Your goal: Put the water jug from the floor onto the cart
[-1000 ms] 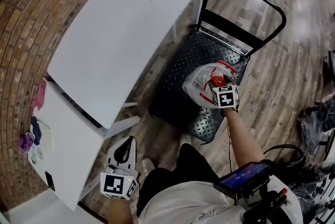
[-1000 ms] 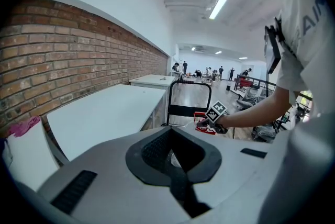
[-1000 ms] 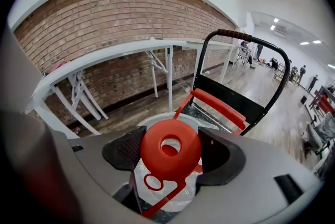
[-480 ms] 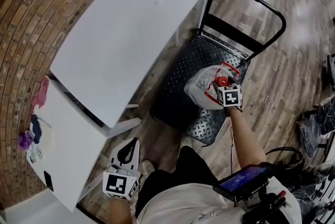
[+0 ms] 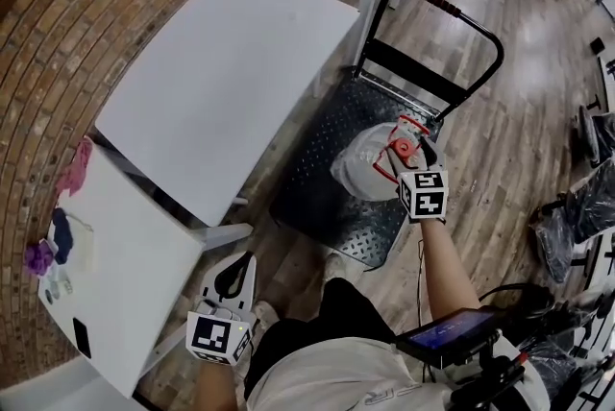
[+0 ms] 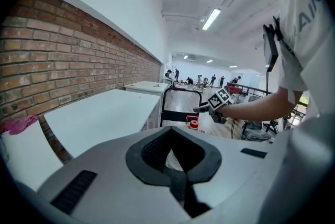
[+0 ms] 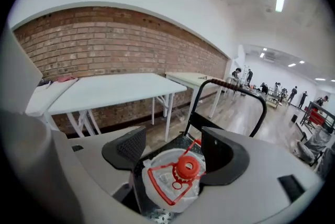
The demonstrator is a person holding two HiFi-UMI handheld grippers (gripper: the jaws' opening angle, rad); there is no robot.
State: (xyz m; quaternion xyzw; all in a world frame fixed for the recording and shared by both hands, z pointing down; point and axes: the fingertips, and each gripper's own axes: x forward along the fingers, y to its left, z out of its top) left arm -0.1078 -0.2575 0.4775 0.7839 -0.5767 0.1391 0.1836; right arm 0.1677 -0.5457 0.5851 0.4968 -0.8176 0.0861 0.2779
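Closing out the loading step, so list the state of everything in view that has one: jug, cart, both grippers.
water jug: upright on the cart deck, red cap on
cart: handle raised, loaded with the jug
right gripper: open, above the jug, jaws clear of it
left gripper: shut, nothing between its jaws

Right gripper has its jaws spread wide with nothing pinched. Down through the gap you can see the water jug, clear plastic with a red cap and a red carry handle, sitting on the dark studded deck of the cart. The cart's black push bar stands right behind it, and off to the left are white tables along a brick wall
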